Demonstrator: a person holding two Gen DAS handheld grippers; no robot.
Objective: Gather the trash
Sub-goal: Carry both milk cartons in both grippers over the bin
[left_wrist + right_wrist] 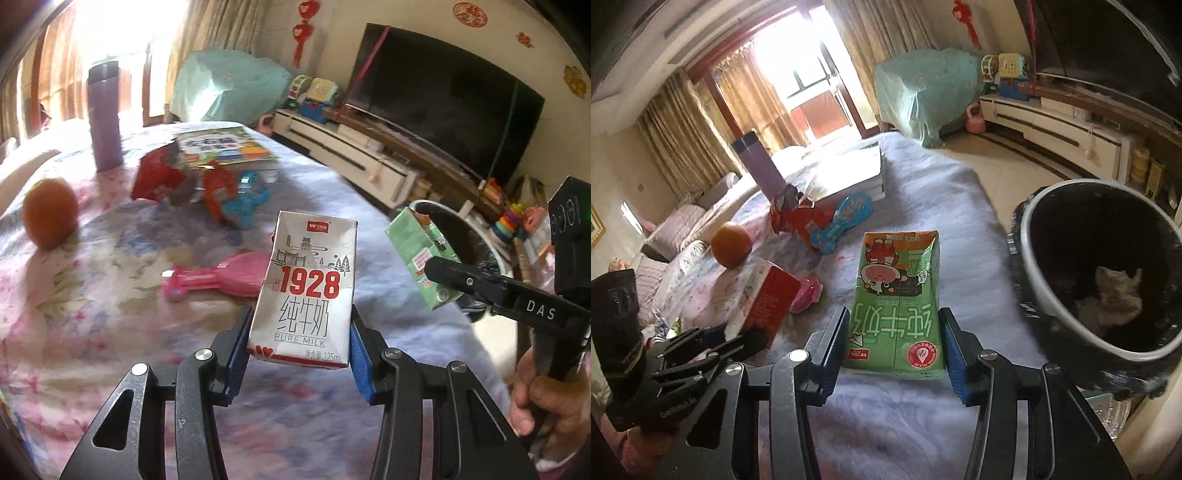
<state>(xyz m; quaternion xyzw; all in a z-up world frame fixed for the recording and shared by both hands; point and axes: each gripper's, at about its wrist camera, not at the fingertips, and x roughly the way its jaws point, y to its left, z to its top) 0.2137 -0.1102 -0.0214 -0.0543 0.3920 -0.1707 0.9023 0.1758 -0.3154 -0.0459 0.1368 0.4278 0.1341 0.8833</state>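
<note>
With the right tool [894, 347] gripping the green carton [895, 306], carry it above the bin [1030, 236] rim before releasing; left tool [299, 339] clamps the white carton [308, 291].

Floral-clothed table [110, 332] bears orange [50, 212], books [225, 147].

White-and-red milk carton [304, 291], green cartoon-cow carton [895, 306], floral-patterned tablecloth [92, 295].
</note>
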